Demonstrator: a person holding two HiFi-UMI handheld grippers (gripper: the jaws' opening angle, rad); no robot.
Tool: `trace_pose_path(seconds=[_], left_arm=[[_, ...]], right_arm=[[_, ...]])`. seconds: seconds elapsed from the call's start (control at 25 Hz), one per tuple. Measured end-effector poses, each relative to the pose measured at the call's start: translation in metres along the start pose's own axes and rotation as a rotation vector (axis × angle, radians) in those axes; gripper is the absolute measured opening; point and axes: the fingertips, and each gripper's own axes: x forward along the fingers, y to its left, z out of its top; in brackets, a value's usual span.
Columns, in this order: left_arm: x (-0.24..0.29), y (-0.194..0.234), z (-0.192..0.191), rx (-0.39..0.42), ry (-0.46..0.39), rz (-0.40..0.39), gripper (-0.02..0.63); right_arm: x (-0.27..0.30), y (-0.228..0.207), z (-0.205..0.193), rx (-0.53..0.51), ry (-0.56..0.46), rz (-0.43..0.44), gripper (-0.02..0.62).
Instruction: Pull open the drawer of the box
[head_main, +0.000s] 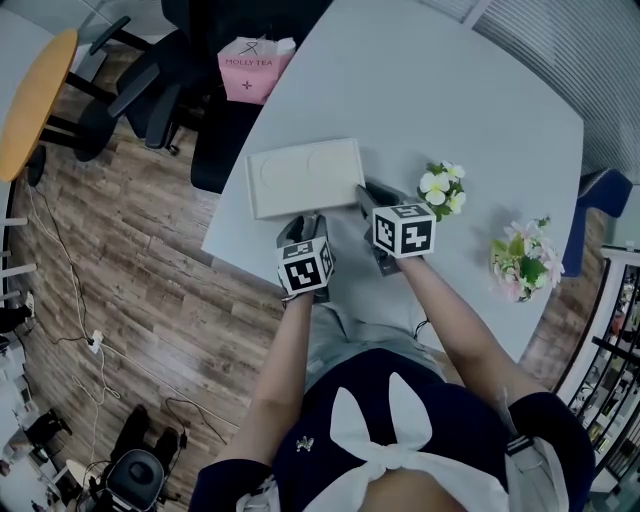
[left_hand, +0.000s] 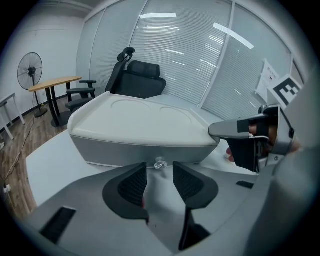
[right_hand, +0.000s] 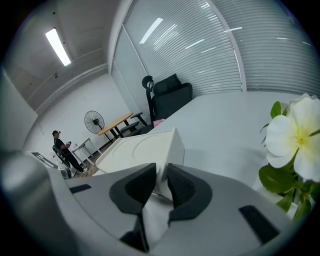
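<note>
A flat white box lies on the white table near its front edge. In the left gripper view, a small clear knob sticks out of the box's grey drawer front. My left gripper faces that front, jaws apart, with the knob right at the tips and untouched by the pads. In the head view the left gripper is at the box's near side. My right gripper is shut on the box's near right corner, also seen as the right gripper from above.
Two bunches of artificial flowers lie right of the box. A pink bag and black office chairs stand beyond the table's left edge. A person and a fan are far off.
</note>
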Motion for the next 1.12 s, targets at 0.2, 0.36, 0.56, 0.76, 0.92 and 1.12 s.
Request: trace_pose_path(seconds=[0.2,0.36,0.56,0.76,0.92,1.12], left_arm=[[0.0033,-0.0013,-0.0004,0.000,0.004,0.009,0.141],[0.0047,-0.0016,-0.0017,0.006,0.013,0.011,0.129],[0.0072,-0.0022,-0.0022,0.004,0.021,0.014,0.104],[0.0090,-0.0002,-0.0002,-0.003,0.030,0.024,0.081],[0.0089,-0.0002,-0.0007,-0.006,0.038,0.020,0.080],[0.0090,0.0001,-0.0017,0.001,0.041,0.021,0.078]], right_arm=[[0.0011,-0.0010,-0.0011,-0.011,0.006,0.005,0.080],[0.0013,0.0000,-0.0014,-0.001,0.010,0.018,0.083],[0.0008,0.0000,-0.0019,-0.002,0.011,0.019,0.083],[0.0022,-0.0001,-0.0011,-0.003,0.006,0.019,0.083],[0.0023,-0.0001,-0.0014,-0.003,0.006,0.020,0.083],[0.0030,-0.0001,-0.0021,-0.008,0.012,0.020,0.083]])
